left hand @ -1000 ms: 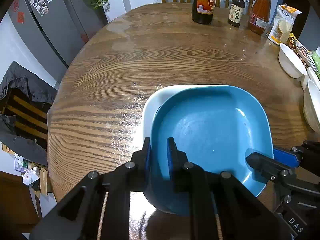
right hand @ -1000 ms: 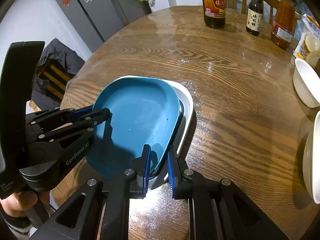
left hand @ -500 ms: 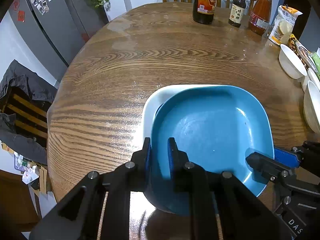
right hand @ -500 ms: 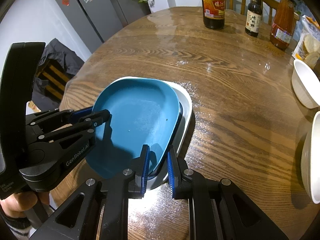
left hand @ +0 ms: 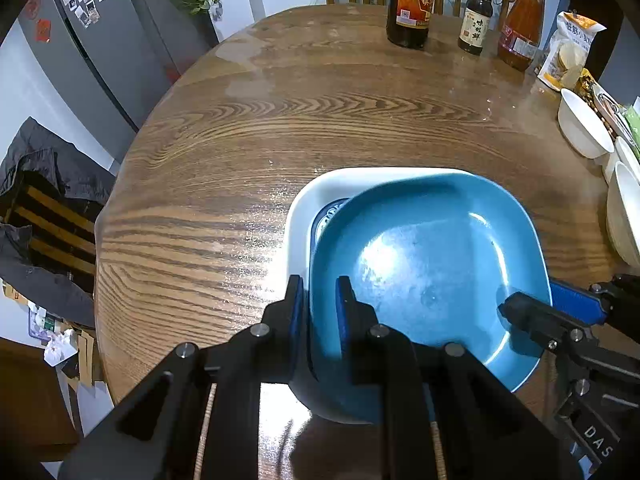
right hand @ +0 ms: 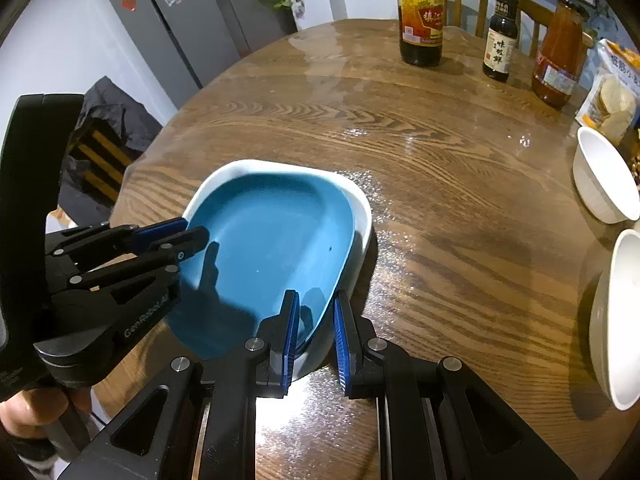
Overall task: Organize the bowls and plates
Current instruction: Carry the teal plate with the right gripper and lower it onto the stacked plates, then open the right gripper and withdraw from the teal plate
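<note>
We hold the blue plate (left hand: 432, 280) by two opposite rims, one gripper on each. Our left gripper (left hand: 318, 300) is clamped on the plate's near-left rim, one blue pad outside the rim and the other inside the dish. Our right gripper (right hand: 314, 320) is clamped on the plate's other rim, seen from its own camera with the rim passing between its two pads; in the left wrist view it reaches in from the right edge. The blue plate sits tilted inside the white plate (left hand: 320, 196), whose rim shows along the far and left sides; whether the two touch underneath we cannot tell. The white plate rests on the round wooden table (left hand: 280, 120). White bowls (right hand: 604, 184) stand well apart at the table's right edge, and three bottles (right hand: 420, 16) with a snack bag (right hand: 612, 92) stand at the far side.
</note>
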Demonstrator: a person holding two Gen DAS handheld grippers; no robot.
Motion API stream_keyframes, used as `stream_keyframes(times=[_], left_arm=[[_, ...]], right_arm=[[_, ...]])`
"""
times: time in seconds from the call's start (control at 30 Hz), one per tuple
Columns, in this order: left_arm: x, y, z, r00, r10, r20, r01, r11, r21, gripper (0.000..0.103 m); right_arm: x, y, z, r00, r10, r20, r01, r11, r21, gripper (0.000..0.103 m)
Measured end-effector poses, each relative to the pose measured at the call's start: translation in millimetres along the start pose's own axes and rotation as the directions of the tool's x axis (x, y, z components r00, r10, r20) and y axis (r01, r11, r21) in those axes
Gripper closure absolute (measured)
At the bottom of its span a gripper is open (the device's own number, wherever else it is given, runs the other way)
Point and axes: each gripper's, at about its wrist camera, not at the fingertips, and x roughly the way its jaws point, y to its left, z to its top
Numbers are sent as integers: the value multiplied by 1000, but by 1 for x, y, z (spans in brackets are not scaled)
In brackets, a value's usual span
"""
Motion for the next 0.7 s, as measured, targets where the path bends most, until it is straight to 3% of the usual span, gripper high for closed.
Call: stream_keyframes(times=[0.27,0.33,0.43,0.5,0.6,0.7], left_arm=[[-4,3,2,1000,-7,9,7,1000,-20,86],[-6,2,2,1000,-2,19,3,1000,-23,77],[-11,1,2,999,20,43,-19,1000,-25,58],[-13,1,2,998,22,51,-21,999,-26,57],[-17,1,3,998,30,62,-29,999,-30,54],[-21,1,3,996,41,73,-38,998,-41,43]], right_arm=[[-3,-4,0,1000,-15,18,15,1000,16,85],[-4,-5,0,1000,-14,20,14,1000,18,83],[-6,-4,0,1000,-9,28,8,1000,19,70],[-8,-5,0,999,-11,35,10,1000,19,55],[-12,-5,0,999,-8,48,7,1000,19,50],[-14,-7,0,998,-9,56,7,1000,22,39]])
